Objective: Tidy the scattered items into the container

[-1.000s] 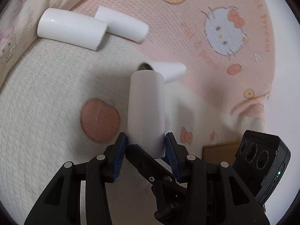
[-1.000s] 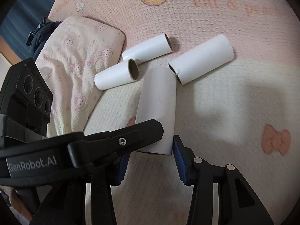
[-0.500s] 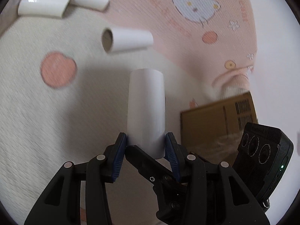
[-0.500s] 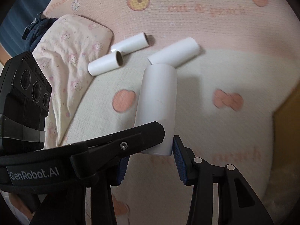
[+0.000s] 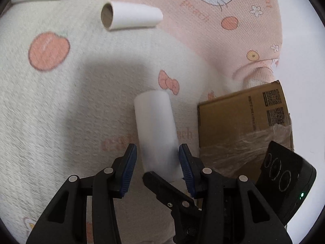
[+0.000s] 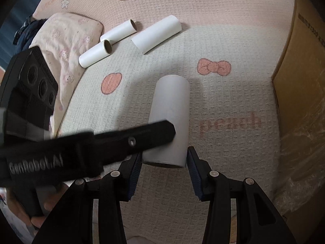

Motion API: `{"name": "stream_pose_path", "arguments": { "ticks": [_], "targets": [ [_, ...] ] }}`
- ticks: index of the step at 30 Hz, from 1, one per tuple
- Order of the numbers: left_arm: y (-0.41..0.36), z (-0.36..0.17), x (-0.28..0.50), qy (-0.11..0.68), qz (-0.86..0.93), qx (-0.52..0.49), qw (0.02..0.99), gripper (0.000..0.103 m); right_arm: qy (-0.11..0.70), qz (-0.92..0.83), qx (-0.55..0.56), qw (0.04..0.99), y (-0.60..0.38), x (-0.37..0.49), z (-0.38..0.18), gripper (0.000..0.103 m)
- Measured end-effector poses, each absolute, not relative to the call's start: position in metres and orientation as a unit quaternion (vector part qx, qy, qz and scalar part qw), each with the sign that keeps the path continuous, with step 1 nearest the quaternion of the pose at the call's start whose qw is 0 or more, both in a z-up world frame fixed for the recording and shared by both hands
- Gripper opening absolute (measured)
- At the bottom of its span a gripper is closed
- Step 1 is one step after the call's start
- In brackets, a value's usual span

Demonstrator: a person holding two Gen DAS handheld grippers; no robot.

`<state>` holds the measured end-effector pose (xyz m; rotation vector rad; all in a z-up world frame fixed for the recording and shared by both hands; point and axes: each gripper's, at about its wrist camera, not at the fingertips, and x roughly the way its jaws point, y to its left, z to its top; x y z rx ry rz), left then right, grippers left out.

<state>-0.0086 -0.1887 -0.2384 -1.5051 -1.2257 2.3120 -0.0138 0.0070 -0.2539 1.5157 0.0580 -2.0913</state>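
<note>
A white paper tube (image 5: 156,134) is held between both grippers, one at each end. My left gripper (image 5: 157,164) is shut on its near end in the left wrist view. My right gripper (image 6: 164,167) is shut on the other end of the same tube (image 6: 169,118) in the right wrist view. The brown cardboard box (image 5: 241,126) stands to the right of the tube, and it also shows at the right edge of the right wrist view (image 6: 300,81). Three more white tubes lie on the bed: one (image 6: 156,34), a second (image 6: 118,33) and a third (image 6: 95,55).
The bed is covered by a pink and cream Hello Kitty blanket (image 6: 233,101). A pink pillow (image 6: 67,34) lies at the left next to the loose tubes. A loose tube (image 5: 131,15) lies beyond the held one in the left wrist view.
Both grippers have carried the held tube away from the loose tubes and toward the cardboard box, which now stands close on the right.
</note>
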Motion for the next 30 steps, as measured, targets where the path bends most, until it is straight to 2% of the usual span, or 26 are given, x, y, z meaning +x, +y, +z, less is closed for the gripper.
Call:
{"name": "stream_pose_path", "arguments": {
  "ticks": [6, 19, 20, 22, 24, 26, 30],
  "targets": [
    [-0.202, -0.236, -0.016, -0.41, 0.764, -0.496, 0.042, 0.047, 0.065, -0.776, 0.567, 0.27, 0.002, -0.014, -0.256, 0.042],
    [-0.195, -0.203, -0.055, -0.256, 0.833, -0.491, 0.023, 0.047, 0.098, -0.779, 0.573, 0.234, 0.014, -0.007, -0.238, 0.043],
    [-0.196, -0.203, -0.057, -0.253, 0.832, -0.494, 0.027, 0.046, 0.101, -0.781, 0.573, 0.229, 0.016, -0.005, -0.237, 0.043],
    [-0.199, -0.205, -0.065, -0.263, 0.825, -0.499, 0.035, 0.035, 0.103, -0.789, 0.565, 0.217, 0.021, -0.001, -0.235, 0.043],
    [-0.2, -0.208, -0.071, -0.269, 0.818, -0.507, 0.044, 0.034, 0.095, -0.792, 0.566, 0.208, 0.025, 0.001, -0.236, 0.041],
    [-0.203, -0.213, -0.079, -0.266, 0.811, -0.519, 0.05, 0.028, 0.089, -0.787, 0.573, 0.213, 0.027, 0.002, -0.239, 0.022],
    [-0.194, -0.217, -0.091, -0.224, 0.809, -0.539, 0.06, 0.028, 0.096, -0.779, 0.585, 0.206, 0.02, 0.002, -0.245, 0.021]
  ]
}}
